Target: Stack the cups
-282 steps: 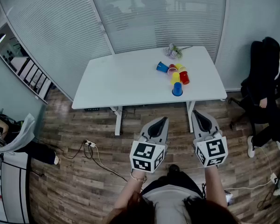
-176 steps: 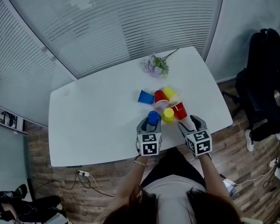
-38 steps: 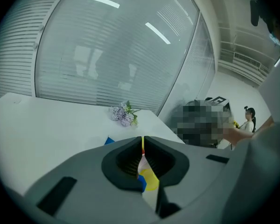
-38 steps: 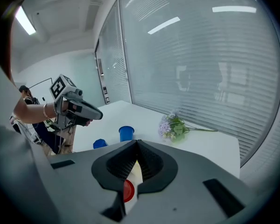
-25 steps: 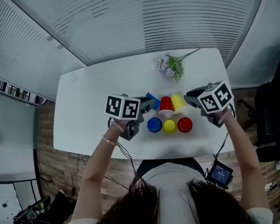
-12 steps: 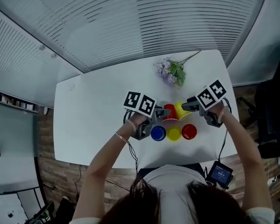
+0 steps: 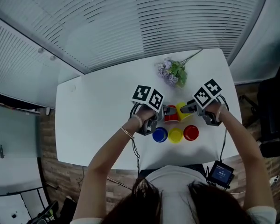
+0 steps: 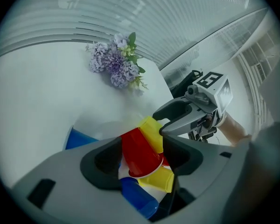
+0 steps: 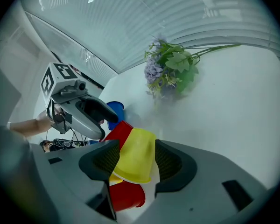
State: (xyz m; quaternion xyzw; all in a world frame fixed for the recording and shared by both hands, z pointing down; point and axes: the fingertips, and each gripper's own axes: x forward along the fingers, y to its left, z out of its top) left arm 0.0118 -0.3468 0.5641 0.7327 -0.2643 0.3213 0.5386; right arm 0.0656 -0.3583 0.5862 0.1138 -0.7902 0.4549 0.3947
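Three cups stand in a front row on the white table [image 7: 98, 106]: blue [image 7: 159, 134], yellow [image 7: 175, 135] and red [image 7: 191, 132]. Behind them lie a red cup [image 7: 171, 114] and a yellow cup [image 7: 182, 110]. My left gripper [image 7: 162, 112] reaches in from the left. Its jaws are opening, with the red cup [image 8: 140, 153] between them, and its pads do not clamp it. My right gripper [image 7: 185, 108] comes from the right, jaws opening around the yellow cup [image 9: 137, 155]. Another blue cup [image 8: 81, 139] lies to the left, behind the red one.
A bunch of purple flowers [image 7: 171, 72] with green leaves lies at the far side of the table. Slatted blinds [image 7: 130, 22] run behind the table. The table's front edge is just behind the front row of cups.
Both grippers have moved inward to the back-row cups. The left came from the left onto the red cup, the right closed in on the yellow cup. Both pairs of jaws have widened.
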